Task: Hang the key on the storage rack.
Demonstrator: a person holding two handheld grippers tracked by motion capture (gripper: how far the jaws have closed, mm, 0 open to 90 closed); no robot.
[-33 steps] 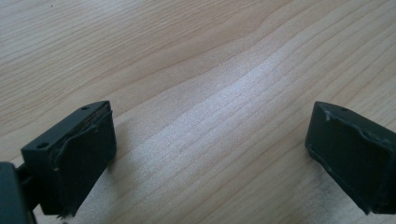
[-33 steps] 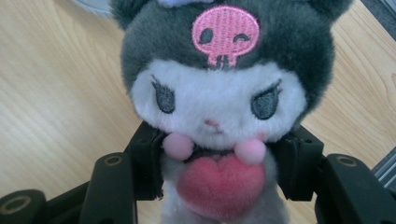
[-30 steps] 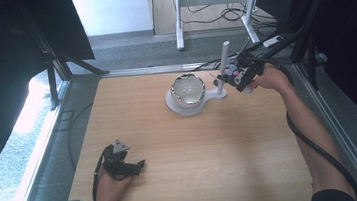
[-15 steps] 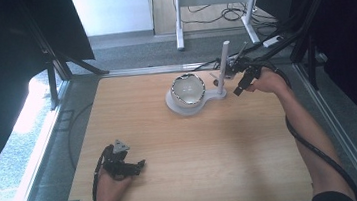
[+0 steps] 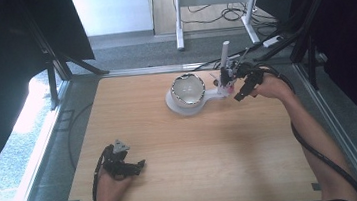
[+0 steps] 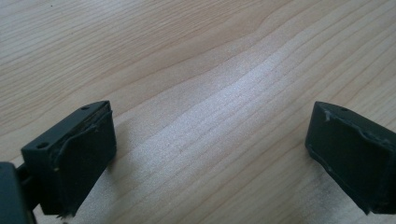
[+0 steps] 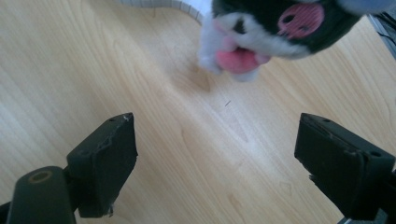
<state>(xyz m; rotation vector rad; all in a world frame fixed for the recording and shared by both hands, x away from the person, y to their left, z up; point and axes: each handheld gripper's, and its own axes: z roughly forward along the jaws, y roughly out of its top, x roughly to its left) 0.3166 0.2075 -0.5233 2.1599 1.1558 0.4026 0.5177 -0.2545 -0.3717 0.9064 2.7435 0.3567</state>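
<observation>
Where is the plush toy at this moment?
In the high view the plush toy is at the table's far right, between the bowl and the right gripper.

The person's left hand (image 5: 109,184) rests low on the near left side and holds the left gripper (image 5: 132,166), whose jaws stand wide apart. The right forearm (image 5: 317,146) stretches far forward to the right side. The right hand (image 5: 271,86) holds the right gripper (image 5: 240,94), its jaws also spread wide, pointing downward.
</observation>
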